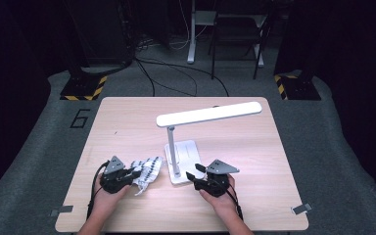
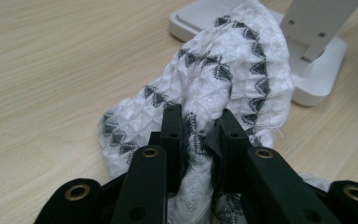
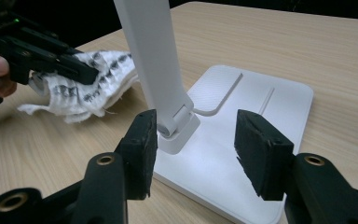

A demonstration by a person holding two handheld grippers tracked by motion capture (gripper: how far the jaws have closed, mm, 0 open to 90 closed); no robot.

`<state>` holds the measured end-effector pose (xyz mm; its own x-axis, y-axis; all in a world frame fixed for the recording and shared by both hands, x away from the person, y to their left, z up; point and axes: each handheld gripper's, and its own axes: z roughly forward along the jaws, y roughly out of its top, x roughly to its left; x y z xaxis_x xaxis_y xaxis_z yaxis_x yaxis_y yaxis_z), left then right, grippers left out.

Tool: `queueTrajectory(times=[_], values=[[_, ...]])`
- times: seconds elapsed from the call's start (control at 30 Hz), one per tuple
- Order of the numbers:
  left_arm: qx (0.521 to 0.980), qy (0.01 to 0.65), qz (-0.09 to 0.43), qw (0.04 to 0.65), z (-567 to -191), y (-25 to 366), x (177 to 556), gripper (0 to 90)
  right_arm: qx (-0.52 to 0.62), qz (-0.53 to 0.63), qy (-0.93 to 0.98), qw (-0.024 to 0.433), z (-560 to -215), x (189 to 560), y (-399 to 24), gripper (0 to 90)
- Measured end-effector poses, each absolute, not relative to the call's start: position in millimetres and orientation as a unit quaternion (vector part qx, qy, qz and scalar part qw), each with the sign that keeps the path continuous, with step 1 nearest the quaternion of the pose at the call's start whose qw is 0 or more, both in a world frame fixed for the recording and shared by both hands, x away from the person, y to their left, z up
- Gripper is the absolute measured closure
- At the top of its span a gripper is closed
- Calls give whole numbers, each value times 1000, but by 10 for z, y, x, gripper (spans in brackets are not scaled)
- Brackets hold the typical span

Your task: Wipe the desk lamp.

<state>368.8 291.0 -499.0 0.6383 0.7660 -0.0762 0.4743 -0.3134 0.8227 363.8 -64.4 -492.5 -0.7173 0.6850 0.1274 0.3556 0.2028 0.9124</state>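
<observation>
A white cloth with dark triangle patterns [image 1: 147, 168] lies bunched on the wooden table [image 1: 127, 122], left of a white desk lamp [image 1: 208, 113]. My left gripper [image 1: 134, 174] is shut on a fold of this cloth [image 2: 233, 74], which is pinched between the black jaws of the left gripper [image 2: 199, 116]. My right gripper [image 1: 195, 171] is open at the lamp's flat base [image 1: 188, 152]. In the right gripper view the right gripper [image 3: 196, 135] has its jaws either side of the lamp stem's hinge [image 3: 177, 123], with the left pad close beside it. Beyond them are the cloth [image 3: 98, 84] and the left gripper [image 3: 51, 60].
The lamp's long head reaches right over the table's middle. The lamp base [image 2: 317, 79] stands just behind the cloth. Beyond the table, grey floor holds cables, black stands with yellow-striped feet [image 1: 83, 88] and a metal frame [image 1: 235, 34].
</observation>
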Motion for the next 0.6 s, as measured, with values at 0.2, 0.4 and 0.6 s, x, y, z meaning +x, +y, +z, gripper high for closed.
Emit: queueTrajectory(times=[0.2,0.4,0.6], values=[[781,384,164,465,-4873,2933,3585,762,329,522,773,149,-4961,3718,-546,467],[778,379,164,473,-4811,2957,3543,762,320,509,788,129,-5037,3770,-405,456],[775,377,168,478,-4786,2966,3527,761,313,486,805,134,-5065,3845,-317,493]])
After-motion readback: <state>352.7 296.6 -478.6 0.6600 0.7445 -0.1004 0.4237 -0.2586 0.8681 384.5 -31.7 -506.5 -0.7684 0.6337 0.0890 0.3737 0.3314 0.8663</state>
